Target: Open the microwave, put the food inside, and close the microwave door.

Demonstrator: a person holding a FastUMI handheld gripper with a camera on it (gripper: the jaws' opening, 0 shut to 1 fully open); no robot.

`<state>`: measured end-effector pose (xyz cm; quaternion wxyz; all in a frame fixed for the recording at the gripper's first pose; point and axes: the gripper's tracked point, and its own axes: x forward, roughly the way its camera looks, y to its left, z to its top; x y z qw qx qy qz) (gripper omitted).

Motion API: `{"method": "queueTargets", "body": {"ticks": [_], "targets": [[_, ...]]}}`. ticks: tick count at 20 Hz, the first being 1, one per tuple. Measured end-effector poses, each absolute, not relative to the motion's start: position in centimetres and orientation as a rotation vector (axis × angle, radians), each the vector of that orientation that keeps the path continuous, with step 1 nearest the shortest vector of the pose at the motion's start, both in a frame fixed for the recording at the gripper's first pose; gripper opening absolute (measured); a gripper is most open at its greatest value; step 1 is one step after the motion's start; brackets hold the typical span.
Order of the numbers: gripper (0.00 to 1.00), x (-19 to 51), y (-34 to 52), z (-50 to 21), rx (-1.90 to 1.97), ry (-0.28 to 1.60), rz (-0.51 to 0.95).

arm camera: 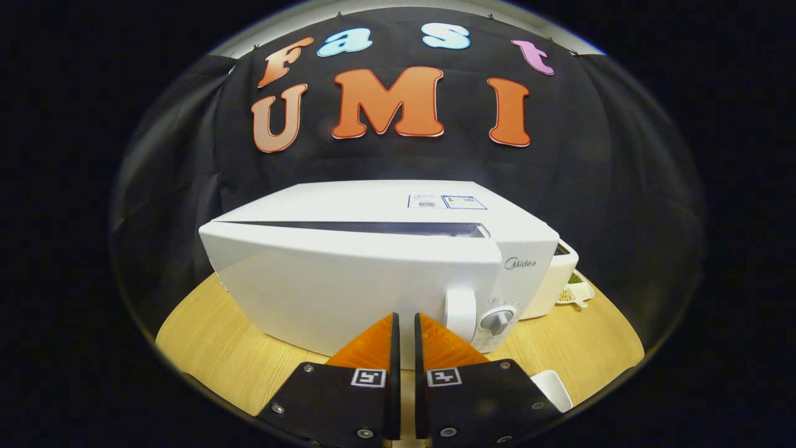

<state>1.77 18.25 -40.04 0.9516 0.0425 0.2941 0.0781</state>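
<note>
1. Left of your tongs (405, 323), the microwave's (373, 261) white door (336, 286) stands slightly ajar along its top, its long side running left to right.
2. Your tongs are nearly closed, with a thin gap, and hold nothing.
3. Just right of the fingertips is the door handle (460, 314), then the dial (497, 320).
4. Far right on the counter (211, 336), a tray of food (575, 292) sits behind the microwave's corner, I judge.

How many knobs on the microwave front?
1 clearly: a grey dial on the microwave control panel, just beyond the tool, right of the round door handle. The tool's nearly closed fingers hold nothing and may hide a lower one.
</note>
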Motion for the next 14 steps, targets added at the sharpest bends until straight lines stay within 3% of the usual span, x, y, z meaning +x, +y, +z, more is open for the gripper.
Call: {"method": "queueTargets", "body": {"ticks": [14], "targets": [[0.1,3.4,18.6,-41.3,0.034,0.596,0.192]]}}
